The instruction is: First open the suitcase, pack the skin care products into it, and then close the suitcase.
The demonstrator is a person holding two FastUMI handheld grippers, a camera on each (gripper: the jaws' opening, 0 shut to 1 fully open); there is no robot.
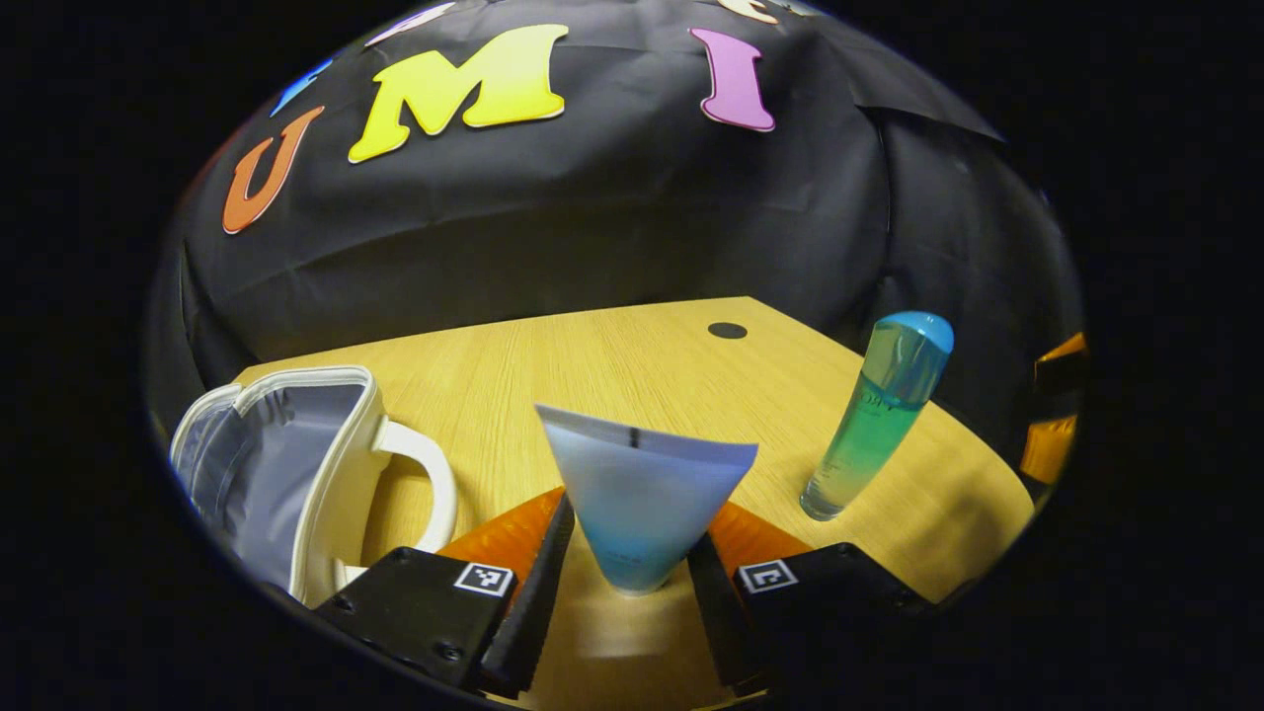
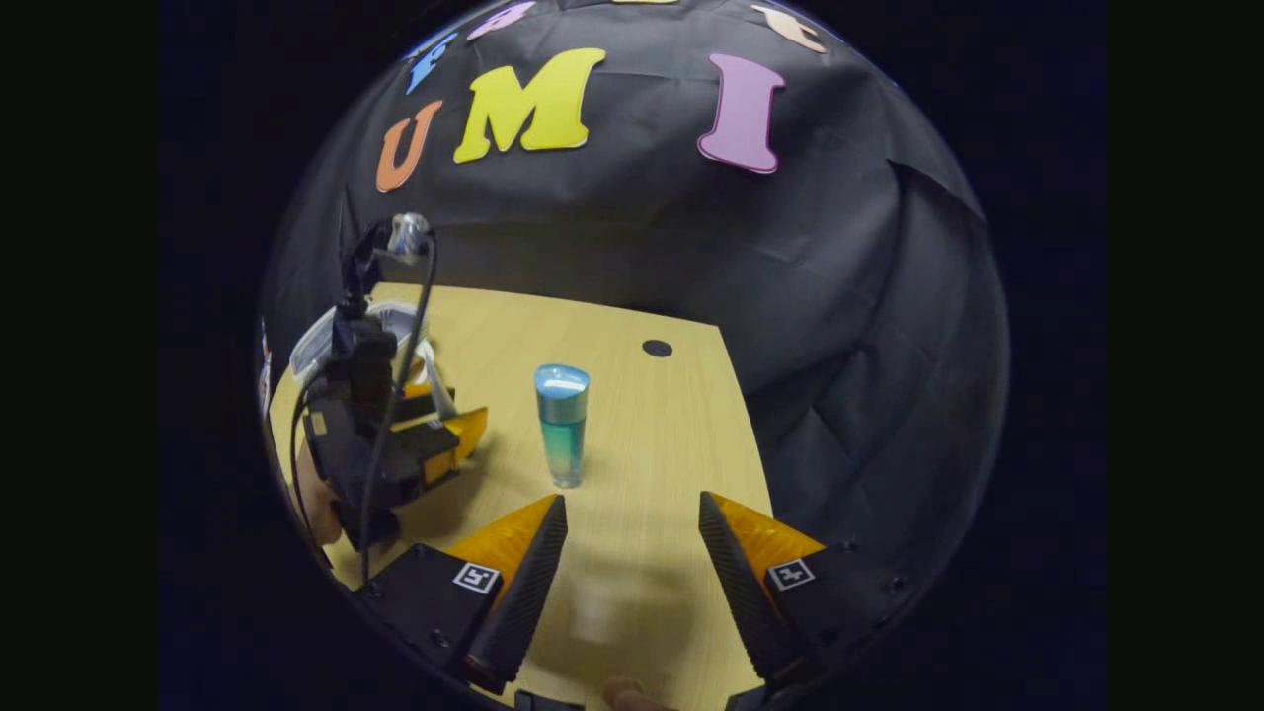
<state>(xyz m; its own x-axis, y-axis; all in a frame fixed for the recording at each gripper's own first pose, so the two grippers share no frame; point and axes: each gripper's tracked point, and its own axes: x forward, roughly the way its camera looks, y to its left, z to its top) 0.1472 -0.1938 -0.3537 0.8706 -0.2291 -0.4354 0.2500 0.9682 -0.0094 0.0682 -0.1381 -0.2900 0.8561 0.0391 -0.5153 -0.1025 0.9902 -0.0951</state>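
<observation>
Left gripper, lower centre of the left gripper view: we see its jaws drawn in on a pale blue tube, cap end low between them, flat crimped end fanning up toward mid-frame. Both fingers seem to press the narrow lower part, so we read it as held. Tube's long axis runs up and away from the jaws, roughly along the fingers.

Outward and to the lower left of that frame sits the suitcase, a small white case w/ a pale grey lining, lid already up, mouth facing us, white handle on the side nearest the jaws. That is the relation the next move turns on, in our judgement: the opening lies left of the held tube, near, w/ the handle between jaws and cavity. The tube would need to swing left and clear that handle, then go in lengthwise.

At right of the same frame, a tall blue-green bottle stands upright on the wood surface, apart from the tube, not yet packed.

Right gripper, bottom of the right gripper view: jaws spread wide, nothing between them. The bottle stands just ahead, slightly left of centre, upright. We judge this hand the nearer one for it. At far left of that frame the left gripper hangs beside the suitcase.

Case open; one item in hand, one left on the surface; closing not yet begun.
</observation>
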